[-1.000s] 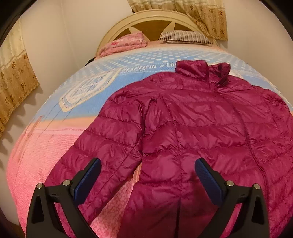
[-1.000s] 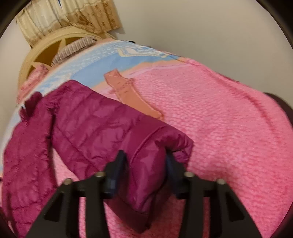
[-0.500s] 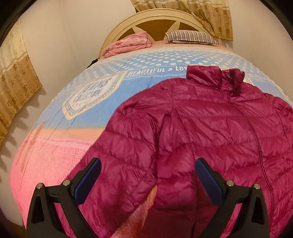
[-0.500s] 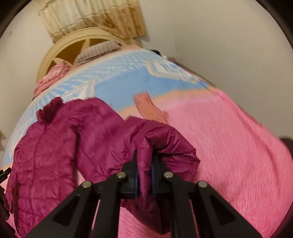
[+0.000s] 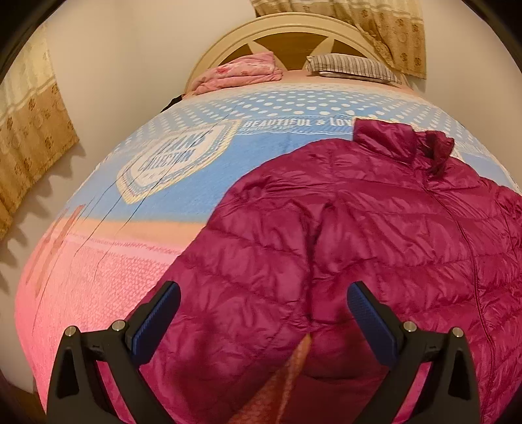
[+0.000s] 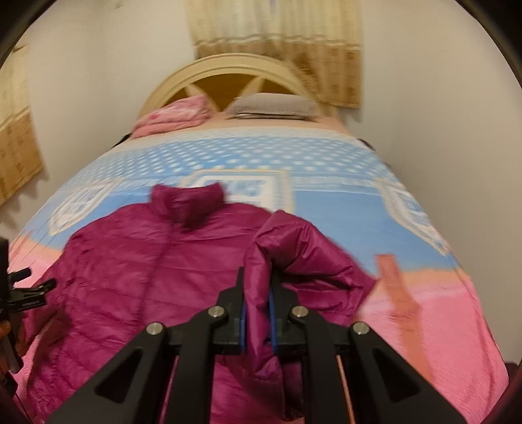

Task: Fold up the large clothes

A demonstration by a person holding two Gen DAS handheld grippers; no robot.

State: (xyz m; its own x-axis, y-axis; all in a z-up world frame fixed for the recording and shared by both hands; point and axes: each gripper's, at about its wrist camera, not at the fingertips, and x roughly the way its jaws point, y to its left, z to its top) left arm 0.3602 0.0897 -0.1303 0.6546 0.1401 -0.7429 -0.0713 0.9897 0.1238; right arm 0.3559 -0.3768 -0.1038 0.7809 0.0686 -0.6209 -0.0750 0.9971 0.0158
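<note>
Right gripper (image 6: 257,313): jaws clamped on the sleeve (image 6: 293,254) of the jacket (image 6: 137,280); a second ago they stood apart around it, so the grip is newly made, and the sleeve is now raised off the bedspread (image 6: 440,326) and swung in over the jacket's right side. Judgement: the first fold, sleeve across the body, is under way and not yet laid. Left gripper (image 5: 261,313): jaws wide apart, nothing between the pads, hovering over the near left sleeve and hem; it has drifted slightly across the jacket but has taken no hold. The jacket lies front up, zipped, across the near half of the bed, collar (image 5: 401,137) pointing far. Its near hem runs out of view, so its margin from the bed's near edge cannot be told. Open bedspread lies left, right and far of the jacket, ample room for folding. Far end: folded pink cloth (image 5: 238,71) and pillow (image 5: 352,65) against the headboard (image 5: 293,29), well apart from the work. A wall closes in on the right.
</note>
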